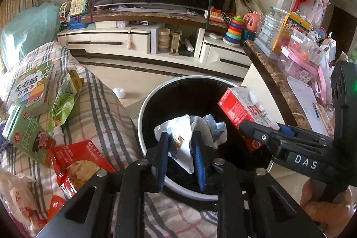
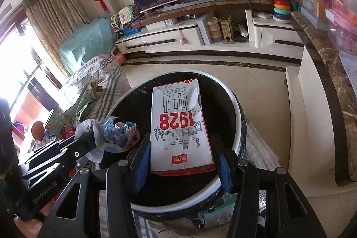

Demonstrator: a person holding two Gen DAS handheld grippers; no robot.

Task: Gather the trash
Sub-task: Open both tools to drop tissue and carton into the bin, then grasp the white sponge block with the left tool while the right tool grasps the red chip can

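Note:
A round trash bin with a white rim and black liner stands on the floor; it also shows in the right wrist view. My left gripper is shut on a crumpled white wrapper and holds it over the bin mouth; the wrapper also shows in the right wrist view. My right gripper is shut on a red-and-white milk carton marked 1928, held over the bin. The carton also shows in the left wrist view.
A plaid-covered seat at the left holds a green carton, a green snack bag, a red snack bag and a booklet. A marble counter with toys is at the right. A TV stand stands behind.

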